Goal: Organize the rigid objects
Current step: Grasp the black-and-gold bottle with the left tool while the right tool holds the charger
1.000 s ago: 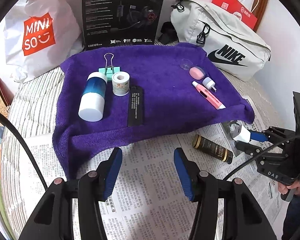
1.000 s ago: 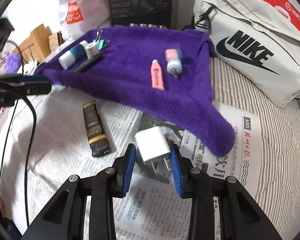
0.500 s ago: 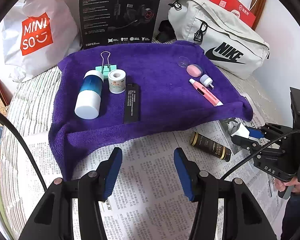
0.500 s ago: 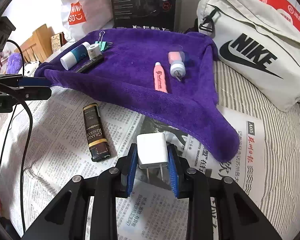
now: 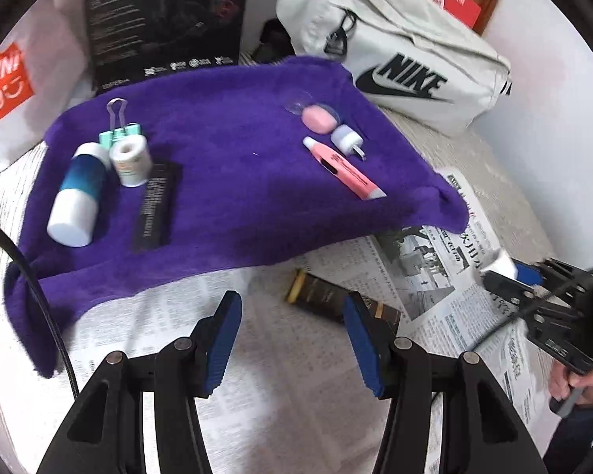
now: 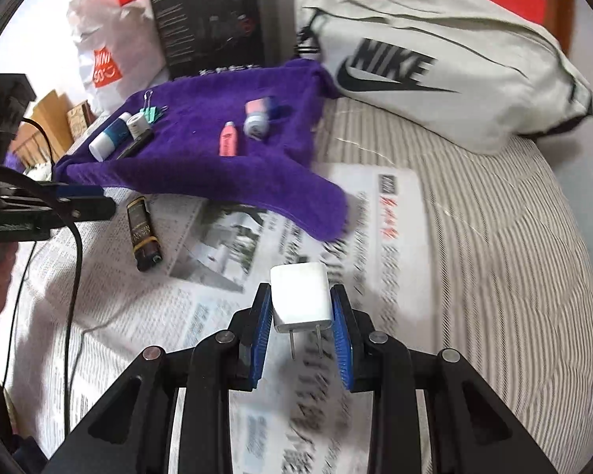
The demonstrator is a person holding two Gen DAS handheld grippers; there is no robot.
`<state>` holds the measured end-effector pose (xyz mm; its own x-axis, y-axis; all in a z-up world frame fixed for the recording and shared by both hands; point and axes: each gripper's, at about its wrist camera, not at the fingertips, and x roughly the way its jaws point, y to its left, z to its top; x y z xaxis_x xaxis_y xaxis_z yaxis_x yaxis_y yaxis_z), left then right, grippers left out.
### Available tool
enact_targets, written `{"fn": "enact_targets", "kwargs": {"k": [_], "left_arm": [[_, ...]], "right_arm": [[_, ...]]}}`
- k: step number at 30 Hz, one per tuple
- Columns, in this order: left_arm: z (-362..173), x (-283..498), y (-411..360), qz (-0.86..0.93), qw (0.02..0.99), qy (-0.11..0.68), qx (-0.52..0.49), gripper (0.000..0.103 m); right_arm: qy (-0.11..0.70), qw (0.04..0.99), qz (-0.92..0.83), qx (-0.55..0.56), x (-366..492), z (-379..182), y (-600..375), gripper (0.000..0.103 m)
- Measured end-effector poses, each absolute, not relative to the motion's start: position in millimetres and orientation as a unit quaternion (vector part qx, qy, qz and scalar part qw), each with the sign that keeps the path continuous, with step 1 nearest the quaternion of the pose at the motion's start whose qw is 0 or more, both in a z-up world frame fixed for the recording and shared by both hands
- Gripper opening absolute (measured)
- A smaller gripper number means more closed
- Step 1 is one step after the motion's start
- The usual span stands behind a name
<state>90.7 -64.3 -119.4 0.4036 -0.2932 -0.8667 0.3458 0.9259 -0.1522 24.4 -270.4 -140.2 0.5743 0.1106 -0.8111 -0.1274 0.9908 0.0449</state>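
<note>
From my left wrist camera: the left gripper (image 5: 292, 339) hangs over the newspaper (image 5: 257, 395), its blue fingers (image 5: 223, 339) apart with nothing between them. Just ahead lies a dark tube (image 5: 336, 296) on the paper, partly hidden behind one finger. Beyond it the purple towel (image 5: 237, 181) carries a blue-and-white bottle (image 5: 79, 193), a roll of tape (image 5: 131, 160), a green binder clip (image 5: 119, 130), a black strip (image 5: 156, 207), a pink pen (image 5: 344, 168), a pink eraser (image 5: 317, 119) and a small white cap (image 5: 347, 139). At the far right I see my right gripper (image 5: 510, 272) carrying something white.

From my right wrist camera: the right gripper (image 6: 300, 312) is clamped on a white charger plug (image 6: 301, 302), prongs pointing back toward the camera, held clear above the newspaper (image 6: 375, 237) on the striped bed (image 6: 514, 256). The tube (image 6: 143, 233) lies well to the left, near the left gripper (image 6: 83, 201). A Nike bag (image 6: 435, 67) sits behind.
</note>
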Motion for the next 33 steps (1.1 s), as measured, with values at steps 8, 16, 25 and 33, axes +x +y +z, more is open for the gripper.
{"fn": "enact_targets", "kwargs": {"k": [8, 16, 25, 33], "left_arm": [[-133.2, 100.5, -90.9, -0.166, 0.826, 0.538, 0.017, 0.057], [-136.8, 93.4, -117.7, -0.141, 0.831, 0.53, 0.098, 0.065], [-133.8, 85.7, -68.9, -0.137, 0.833, 0.527, 0.101, 0.068], [-133.6, 81.5, -56.2, -0.145, 0.837, 0.517, 0.1, 0.065]], "right_arm": [[0.448, 0.891, 0.075, -0.001, 6.3, -135.8, -278.6, 0.029], [0.45, 0.889, 0.084, -0.005, 6.2, -139.2, -272.7, 0.029], [0.459, 0.885, 0.074, -0.002, 7.7, -144.1, -273.2, 0.029], [0.466, 0.881, 0.083, -0.005, 13.5, -147.3, -262.4, 0.029]]}}
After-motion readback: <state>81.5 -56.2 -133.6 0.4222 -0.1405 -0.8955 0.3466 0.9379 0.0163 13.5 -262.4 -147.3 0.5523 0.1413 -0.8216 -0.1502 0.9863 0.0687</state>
